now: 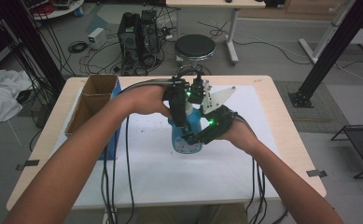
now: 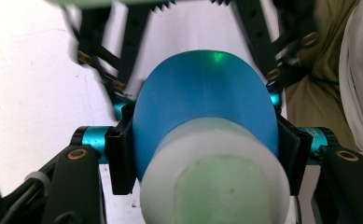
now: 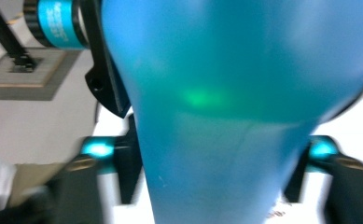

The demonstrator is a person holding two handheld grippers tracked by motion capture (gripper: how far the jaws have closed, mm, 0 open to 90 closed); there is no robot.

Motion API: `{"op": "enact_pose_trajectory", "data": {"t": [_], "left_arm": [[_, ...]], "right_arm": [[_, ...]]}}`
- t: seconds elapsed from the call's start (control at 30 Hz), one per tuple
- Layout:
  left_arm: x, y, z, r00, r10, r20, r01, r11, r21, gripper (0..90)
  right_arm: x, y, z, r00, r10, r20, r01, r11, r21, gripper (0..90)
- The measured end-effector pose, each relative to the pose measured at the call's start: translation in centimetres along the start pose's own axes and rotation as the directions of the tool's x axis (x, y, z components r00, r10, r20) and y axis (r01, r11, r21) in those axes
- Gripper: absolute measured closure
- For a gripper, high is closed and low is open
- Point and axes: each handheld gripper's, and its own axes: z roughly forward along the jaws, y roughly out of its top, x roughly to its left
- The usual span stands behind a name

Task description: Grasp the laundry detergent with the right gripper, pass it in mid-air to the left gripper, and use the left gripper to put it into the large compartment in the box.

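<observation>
A blue bottle [image 1: 186,139] with a white cap is held up over the white-covered table [image 1: 146,177]. My left gripper [image 1: 184,122] reaches down from the upper left. Its black pads press both sides of the blue bottle [image 2: 202,93] just below the cap, so my left gripper [image 2: 206,156] is shut on it. My right gripper [image 1: 194,138] comes in from the lower right at the bottle's lower part. The blue bottle [image 3: 226,93] stands between the jaws of my right gripper [image 3: 212,179], which flank it loosely. That picture is blurred.
An open cardboard box [image 1: 93,100] sits at the table's left edge. Cables hang over the near edge [image 1: 118,196]. Beyond the table stand a round black stool [image 1: 195,46] and a computer tower [image 1: 137,32].
</observation>
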Motion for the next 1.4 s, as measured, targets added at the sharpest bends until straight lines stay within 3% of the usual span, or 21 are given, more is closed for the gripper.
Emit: {"op": "enact_pose_trajectory", "data": {"t": [0.1,0.13,0.2,0.23,0.27,0.3,0.33,0.4,0.43,0.5,0.53,0.6,0.67,0.73,0.8,0.87,1.03,1.07,1.13,1.27,1.4], "left_arm": [[0.0,-0.1,-0.1,1.0,0.002,-0.002,-0.002,1.0,-0.008,37.8],[0.0,-0.1,-0.3,1.0,0.002,-0.008,-0.002,1.0,0.008,37.7],[0.0,-0.4,-0.4,0.9999,0.005,-0.011,-0.005,1.0,0.004,37.8],[0.0,-0.5,-0.6,0.9999,0.0,-0.011,0.0,1.0,0.001,37.8],[0.0,-0.6,-0.7,0.9999,-0.003,-0.012,0.003,1.0,-0.003,37.8],[0.0,-0.7,-0.8,0.9999,-0.005,-0.016,0.005,1.0,-0.004,37.8],[0.0,-0.8,-1.0,0.9998,-0.005,-0.017,0.005,1.0,-0.005,37.8],[0.0,-1.0,-1.1,0.9995,-0.007,-0.03,0.007,1.0,-0.005,37.8],[0.0,-1.1,-1.2,0.9995,-0.012,-0.028,0.012,0.9999,-0.003,37.9],[0.0,-1.2,-1.2,0.9994,-0.016,-0.03,0.016,0.9999,0.003,37.9],[0.0,-1.2,-1.2,0.9994,-0.017,-0.03,0.017,0.9998,0.006,37.9],[0.0,-1.3,-1.2,0.9993,-0.024,-0.028,0.024,0.9996,0.015,37.8],[0.1,-1.5,-1.2,0.9988,-0.036,-0.034,0.037,0.9991,0.022,37.8],[0.3,-1.8,-1.3,0.998,-0.051,-0.038,0.052,0.9983,0.028,37.8],[0.5,-2.3,-1.5,0.996,-0.073,-0.053,0.074,0.9968,0.031,37.8],[0.7,-2.6,-1.7,0.9938,-0.093,-0.061,0.095,0.9951,0.029,37.7],[1.0,-3.5,-2.0,0.9871,-0.139,-0.079,0.142,0.9893,0.033,37.7],[1.0,-3.7,-2.1,0.9857,-0.148,-0.081,0.151,0.9881,0.031,37.7],[1.1,-4.0,-2.3,0.9827,-0.161,-0.091,0.164,0.9859,0.032,37.7],[1.2,-4.7,-2.8,0.9773,-0.187,-0.1,0.19,0.9814,0.026,37.7],[1.4,-5.3,-3.7,0.9697,-0.219,-0.107,0.224,0.9742,0.03,37.7]], "right_arm": [[0.4,-0.2,-0.8,0.9997,0.02,-0.01,-0.02,0.999,0.031,22.3],[0.3,-0.4,-1.0,0.9999,0.008,-0.009,-0.007,1.0,0.027,21.0],[0.3,-0.8,-1.4,0.9997,0.018,-0.02,-0.017,0.999,0.034,11.5],[0.5,-1.0,-1.8,0.9982,0.054,-0.027,-0.052,0.997,0.054,11.5],[0.5,-1.3,-2.2,0.9987,0.049,-0.015,-0.048,0.997,0.056,11.5],[-0.1,-1.6,-2.5,0.9996,-0.029,-0.008,0.029,0.998,0.059,11.5],[0.1,-1.9,-2.9,0.9999,-0.015,0.007,0.014,0.995,0.095,11.5],[-0.2,-2.3,-3.4,0.9989,-0.015,0.045,0.012,0.996,0.086,11.5],[-0.2,-2.5,-3.6,0.9977,0.022,0.064,-0.028,0.996,0.082,11.5],[-0.3,-2.9,-4.1,0.9951,0.047,0.087,-0.056,0.993,0.104,11.5],[-0.1,-3.2,-4.5,0.9947,0.066,0.078,-0.075,0.989,0.125,11.5],[-0.2,-3.6,-5.0,0.9973,0.002,0.073,-0.012,0.989,0.145,11.5],[-0.1,-3.9,-5.4,0.9972,0.014,0.074,-0.029,0.98,0.197,11.5],[0.0,-4.1,-5.7,0.9931,0.008,0.117,-0.036,0.969,0.245,11.5],[-0.1,-4.3,-6.2,0.9927,0.029,0.117,-0.059,0.963,0.263,11.5],[-0.2,-4.3,-6.8,0.9877,0.039,0.152,-0.081,0.957,0.279,11.4],[0.0,-3.8,-8.1,0.9826,0.02,0.185,-0.089,0.923,0.373,7.5],[-0.1,-3.8,-8.3,0.9831,0.013,0.183,-0.087,0.912,0.4,1.6],[-0.1,-3.8,-8.5,0.9878,0.024,0.154,-0.09,0.895,0.437,0.5],[0.0,-3.6,-9.2,0.9902,0.002,0.14,-0.066,0.891,0.45,0.6],[-0.1,-3.8,-9.6,0.9929,-0.003,0.119,-0.055,0.875,0.481,0.7]]}}
